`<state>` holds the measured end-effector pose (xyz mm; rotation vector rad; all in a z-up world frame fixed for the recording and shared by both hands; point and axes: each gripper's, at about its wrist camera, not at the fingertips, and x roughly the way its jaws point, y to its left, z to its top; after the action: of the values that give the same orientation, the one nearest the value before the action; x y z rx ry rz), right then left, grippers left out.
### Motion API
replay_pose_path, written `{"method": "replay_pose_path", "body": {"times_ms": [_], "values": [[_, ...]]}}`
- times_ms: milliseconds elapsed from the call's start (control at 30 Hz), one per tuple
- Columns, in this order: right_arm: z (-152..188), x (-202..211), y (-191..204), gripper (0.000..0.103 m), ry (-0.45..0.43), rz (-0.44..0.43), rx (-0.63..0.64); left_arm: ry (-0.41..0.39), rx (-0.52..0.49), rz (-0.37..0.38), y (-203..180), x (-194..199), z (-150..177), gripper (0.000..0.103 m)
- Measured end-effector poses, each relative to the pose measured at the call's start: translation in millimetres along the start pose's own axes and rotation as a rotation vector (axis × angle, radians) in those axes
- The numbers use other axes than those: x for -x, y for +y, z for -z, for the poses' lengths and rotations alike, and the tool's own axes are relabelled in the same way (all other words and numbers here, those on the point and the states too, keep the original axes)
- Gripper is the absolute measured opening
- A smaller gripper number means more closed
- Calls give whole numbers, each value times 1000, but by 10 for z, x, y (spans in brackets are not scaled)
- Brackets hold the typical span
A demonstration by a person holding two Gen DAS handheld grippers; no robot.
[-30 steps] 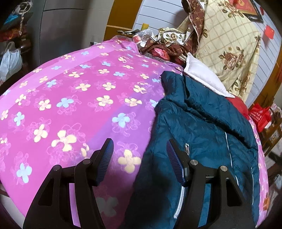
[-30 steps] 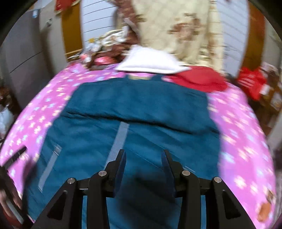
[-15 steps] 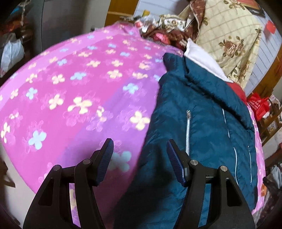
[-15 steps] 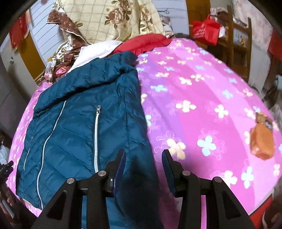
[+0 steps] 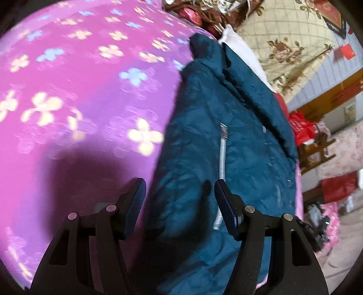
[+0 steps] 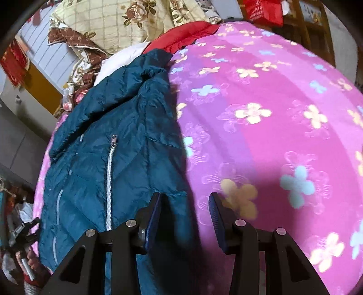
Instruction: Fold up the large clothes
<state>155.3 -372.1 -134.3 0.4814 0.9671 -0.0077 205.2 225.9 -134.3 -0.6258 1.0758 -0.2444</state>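
Observation:
A dark teal quilted jacket (image 5: 226, 127) with silver zippers lies flat on a pink flowered bedspread (image 5: 68, 90). My left gripper (image 5: 179, 192) is open, low over the jacket's left edge near the hem. The jacket also shows in the right wrist view (image 6: 118, 140). My right gripper (image 6: 185, 204) is open over the jacket's right edge, one finger above the fabric, the other above the bedspread (image 6: 272, 113). Neither holds anything.
At the head of the bed lie a white pillow (image 6: 118, 59), a red garment (image 6: 181, 36) and a cream floral quilt (image 6: 113, 20). Red bags (image 5: 301, 129) and wooden furniture stand beside the bed. Clutter sits at the lower left of the right wrist view (image 6: 20, 238).
Both grippers have dropped lower and closer to the jacket's side edges. The right gripper swung from the jacket's middle to its right edge. Both stayed open.

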Motion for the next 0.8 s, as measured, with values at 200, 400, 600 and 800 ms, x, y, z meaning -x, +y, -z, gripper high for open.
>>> {"method": "replay_pose_path", "body": {"times_ms": [200,400,600,800], "values": [[-59,-58,-27,41,25,-78,-44,59,21,127,23,5,92,64],[32,-5,-58,41,45,-122,-57,104,104,285,197,118,338,64],[292,46,-36,47,103,-273,-52,111,87,356,157,203,541,66],[585,112,-62,48,182,-420,-76,118,61,389,87,232,674,68]]}}
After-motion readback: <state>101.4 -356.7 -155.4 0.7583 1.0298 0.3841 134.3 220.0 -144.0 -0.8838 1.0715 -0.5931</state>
